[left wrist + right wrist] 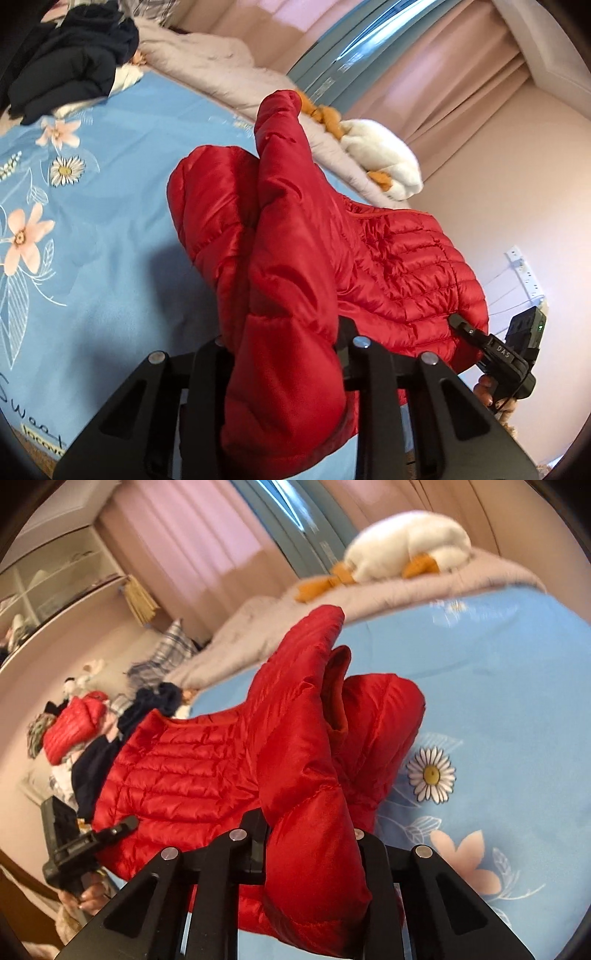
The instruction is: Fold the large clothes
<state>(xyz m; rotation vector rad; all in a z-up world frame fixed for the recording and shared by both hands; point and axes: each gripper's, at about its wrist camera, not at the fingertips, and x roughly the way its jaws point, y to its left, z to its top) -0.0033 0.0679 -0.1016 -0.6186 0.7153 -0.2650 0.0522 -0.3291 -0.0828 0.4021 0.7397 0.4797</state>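
Note:
A red quilted down jacket (406, 266) hangs lifted above the blue flowered bedsheet (110, 221). In the left wrist view my left gripper (284, 347) is shut on a puffy fold of one side of it, with a sleeve sticking up beyond. My right gripper (310, 830) is shut on a fold of the red jacket (192, 768) at the other side. Each gripper shows in the other's view, pinching the jacket's edge: the right gripper (465, 328) and the left gripper (118, 827), both held by a hand. The jacket's body spans between them.
A pile of dark clothes (74, 62) lies at the bed's far corner. A white plush duck (384, 155) rests on a grey quilt (221, 70) along the window side. A second red jacket (74, 727) tops a clothes heap beside a shelf (55, 579).

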